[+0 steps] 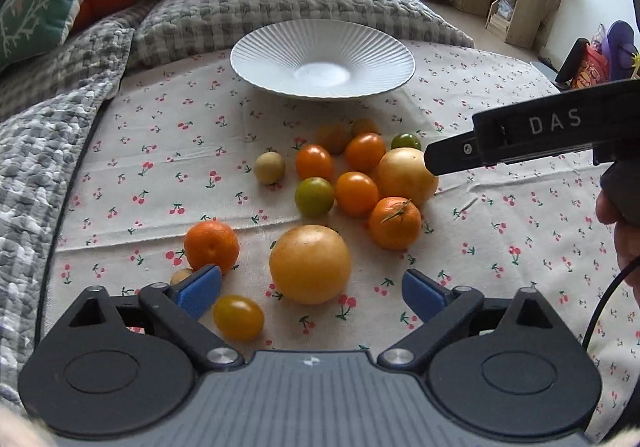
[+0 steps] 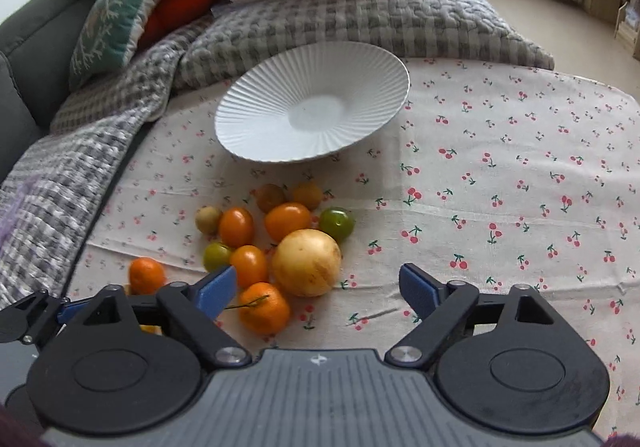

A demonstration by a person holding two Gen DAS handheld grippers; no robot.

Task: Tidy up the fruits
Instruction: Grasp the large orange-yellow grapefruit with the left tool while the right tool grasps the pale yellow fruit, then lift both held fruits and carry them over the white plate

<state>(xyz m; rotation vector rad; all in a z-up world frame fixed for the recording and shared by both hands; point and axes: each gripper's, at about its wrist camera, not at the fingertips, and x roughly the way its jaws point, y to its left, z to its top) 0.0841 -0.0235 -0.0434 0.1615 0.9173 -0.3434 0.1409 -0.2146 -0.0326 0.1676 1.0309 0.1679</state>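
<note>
Cherry-print cloth (image 1: 160, 167) covers the desk beside a sofa heaped with quilts and cushions, where a white ribbed plate (image 2: 248, 115) waits empty behind a loose cluster of fruit. Left tongs (image 1: 312, 293) hang with blue pads apart, nothing between them, just short of a large yellow fruit (image 1: 310, 265), a tangerine (image 1: 211, 241) near their left pad. Right tongs (image 2: 318, 291) also stand apart and empty, close over a second yellow fruit (image 2: 307, 262) and a stemmed tangerine (image 2: 264, 308). Sorting appears barely begun: no fruit is on the plate. Each hand's next move likely calls for lowering around one fruit, closing gently, then carrying it to the plate.
</note>
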